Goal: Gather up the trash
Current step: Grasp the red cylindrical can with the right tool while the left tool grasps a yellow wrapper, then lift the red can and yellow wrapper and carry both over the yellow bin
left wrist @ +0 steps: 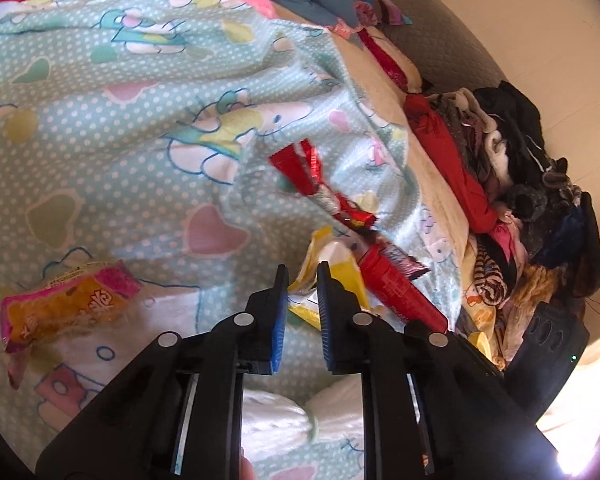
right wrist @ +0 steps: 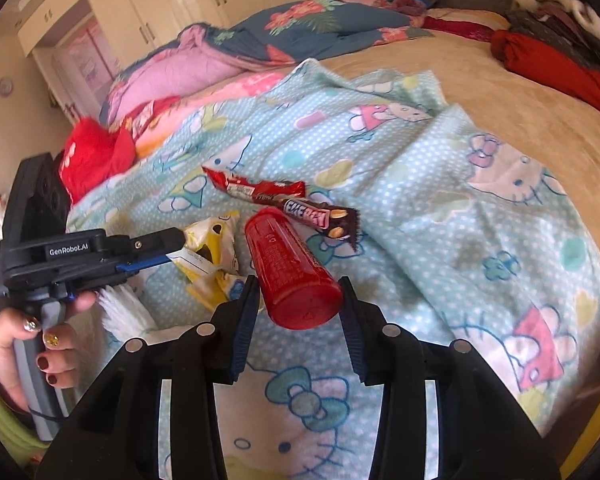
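A red plastic tube (right wrist: 292, 268) lies on the Hello Kitty blanket (right wrist: 420, 208); my right gripper (right wrist: 300, 294) is open with its fingers on either side of the tube's near end. A yellow-white wrapper (right wrist: 212, 256) lies left of the tube; my left gripper (left wrist: 302, 278) has its tips at it, a narrow gap between the jaws. The left gripper also shows in the right wrist view (right wrist: 172, 250), tips on the wrapper's edge. A red wrapper (right wrist: 256, 188) and a brown Energy bar wrapper (right wrist: 320, 216) lie beyond. An orange-pink packet (left wrist: 68, 304) lies at the left.
A pile of clothes (left wrist: 520, 184) lines the bed's right side. Pink and floral bedding (right wrist: 260, 40) lies at the far end, red cloth (right wrist: 96, 152) at the left. Wardrobes (right wrist: 172, 0) stand behind the bed.
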### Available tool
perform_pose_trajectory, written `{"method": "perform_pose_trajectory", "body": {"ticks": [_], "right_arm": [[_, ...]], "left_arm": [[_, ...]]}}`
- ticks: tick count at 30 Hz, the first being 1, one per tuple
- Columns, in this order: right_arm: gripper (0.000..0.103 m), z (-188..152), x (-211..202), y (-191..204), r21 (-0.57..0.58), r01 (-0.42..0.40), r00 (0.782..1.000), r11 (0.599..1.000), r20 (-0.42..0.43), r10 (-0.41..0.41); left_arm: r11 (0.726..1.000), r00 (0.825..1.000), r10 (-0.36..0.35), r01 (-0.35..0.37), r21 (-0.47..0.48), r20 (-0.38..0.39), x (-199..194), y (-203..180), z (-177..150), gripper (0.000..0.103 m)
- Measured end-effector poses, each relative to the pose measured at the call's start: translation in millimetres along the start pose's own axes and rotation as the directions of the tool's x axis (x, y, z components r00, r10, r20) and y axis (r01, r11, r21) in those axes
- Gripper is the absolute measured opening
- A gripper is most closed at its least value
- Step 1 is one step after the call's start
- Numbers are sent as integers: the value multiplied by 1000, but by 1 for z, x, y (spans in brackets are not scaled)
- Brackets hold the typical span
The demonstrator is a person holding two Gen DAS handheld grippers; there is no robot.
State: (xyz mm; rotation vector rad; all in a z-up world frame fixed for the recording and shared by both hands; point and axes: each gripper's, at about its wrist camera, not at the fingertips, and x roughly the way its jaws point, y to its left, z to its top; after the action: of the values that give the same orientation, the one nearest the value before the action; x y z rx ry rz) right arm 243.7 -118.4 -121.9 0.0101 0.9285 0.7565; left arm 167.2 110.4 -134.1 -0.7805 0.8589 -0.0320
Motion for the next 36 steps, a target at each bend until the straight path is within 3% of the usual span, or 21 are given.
{"method": "perform_pose_trajectory", "body": {"ticks": [10,36], "right_arm": [[36,-6,-44,-2,36,-12,997,999,81,9],[33,-15,-129,-28,147,43,955,988,284,-84]], "left_arm": [[991,998,-20,12,132,59,-21,-39,-7,5],[956,989,-116,86,281,90,-55,-110,-31,5]]}}
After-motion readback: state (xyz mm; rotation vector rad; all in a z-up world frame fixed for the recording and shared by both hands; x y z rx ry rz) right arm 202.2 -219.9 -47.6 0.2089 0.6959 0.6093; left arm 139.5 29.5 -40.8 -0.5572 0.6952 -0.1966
